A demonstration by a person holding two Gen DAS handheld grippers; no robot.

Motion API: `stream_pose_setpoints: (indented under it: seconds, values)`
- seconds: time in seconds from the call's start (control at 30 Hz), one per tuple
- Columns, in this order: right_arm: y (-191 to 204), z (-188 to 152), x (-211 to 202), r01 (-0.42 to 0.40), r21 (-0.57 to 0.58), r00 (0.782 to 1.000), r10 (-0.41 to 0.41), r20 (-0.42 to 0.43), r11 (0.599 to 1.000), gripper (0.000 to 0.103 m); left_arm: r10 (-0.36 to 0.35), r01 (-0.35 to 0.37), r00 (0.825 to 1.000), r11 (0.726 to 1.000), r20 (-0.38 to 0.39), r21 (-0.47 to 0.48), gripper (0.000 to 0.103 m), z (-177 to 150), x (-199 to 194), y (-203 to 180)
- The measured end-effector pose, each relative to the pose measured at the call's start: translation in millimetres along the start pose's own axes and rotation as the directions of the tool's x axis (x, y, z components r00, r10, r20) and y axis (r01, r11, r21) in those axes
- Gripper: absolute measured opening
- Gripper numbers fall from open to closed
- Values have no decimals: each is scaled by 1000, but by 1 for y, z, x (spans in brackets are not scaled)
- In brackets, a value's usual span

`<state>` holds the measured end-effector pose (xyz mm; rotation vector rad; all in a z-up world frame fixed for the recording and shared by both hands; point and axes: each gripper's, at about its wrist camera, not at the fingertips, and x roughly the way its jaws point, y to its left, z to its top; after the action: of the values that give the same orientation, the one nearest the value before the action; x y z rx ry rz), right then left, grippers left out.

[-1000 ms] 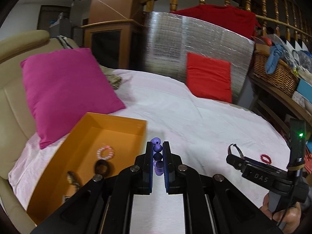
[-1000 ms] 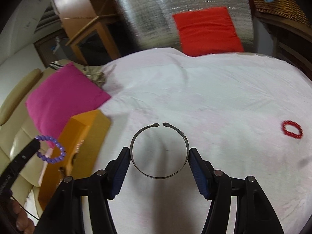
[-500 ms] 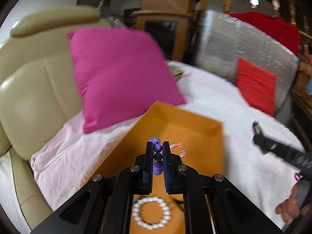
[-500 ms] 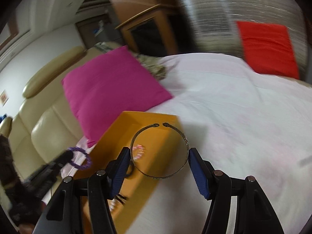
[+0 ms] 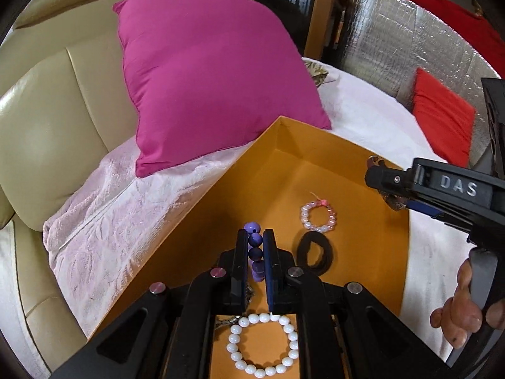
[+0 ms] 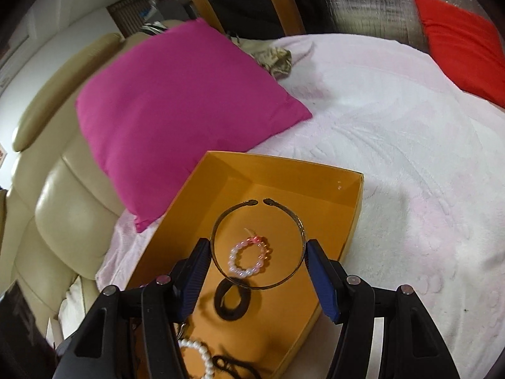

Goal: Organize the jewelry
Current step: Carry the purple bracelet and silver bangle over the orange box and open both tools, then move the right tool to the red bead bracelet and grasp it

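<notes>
We see our left gripper (image 5: 255,249) clenched on a purple bead bracelet (image 5: 254,248): round glossy beads, pale lilac at the tip and darker violet between the fingers (image 5: 242,265), stacked in a line and seen edge-on. It hangs over the orange box (image 5: 221,221), which sits on a pale pink bedspread (image 6: 410,158).

Our right gripper (image 6: 258,252) grasps a thin metal bangle (image 6: 258,243), an open hoop of dull bronze tone whose two small knobbed ends nearly meet at the far side, away from the fingers (image 6: 318,278). The hoop is held flat between the blue pads, above the box interior.

Below and ahead of the left fingers lie a small pink and clear bead bracelet (image 5: 317,216) with a pink knot and a black hair tie (image 5: 315,252) just nearer. Under the left fingers rests a white pearl bracelet (image 5: 263,344). Through the bangle, in the right wrist view, the pink bead bracelet shows on the box floor.

A magenta cushion (image 5: 205,72) leans against a cream sofa (image 5: 47,120) beyond the box.
</notes>
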<state>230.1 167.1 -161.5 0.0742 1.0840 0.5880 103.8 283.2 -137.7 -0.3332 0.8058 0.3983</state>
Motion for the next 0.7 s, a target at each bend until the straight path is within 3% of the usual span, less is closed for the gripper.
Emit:
stream_pose_setpoints:
  seconds: [0.2,0.27,0.37,0.47,0.53,0.7]
  values:
    - [-8,10,15,50,49,998,-48,-33,998,65,28,-28,1000,1000,-14,9,9,1,4,-2]
    - [-10,9,14,50,54,998,-49,-28,997,65,38,-38,999,999,-6,16,14,1,2,-3]
    - [-11,6,5,42,59,999,-41,-8,997,66,52,-52,999,998,6,25,37,1,-1,-4]
    - [-14,5,-9,28,65,999,-30,29,997,66,74,-75,997,996,31,40,41,1,-5,-7]
    - [-18,4,-21,12,74,999,-16,52,997,66,95,-97,994,994,52,47,56,1,-9,-10]
    - [-32,0,-58,18,91,992,-30,125,996,66,130,-138,984,989,124,61,64,3,-23,-22]
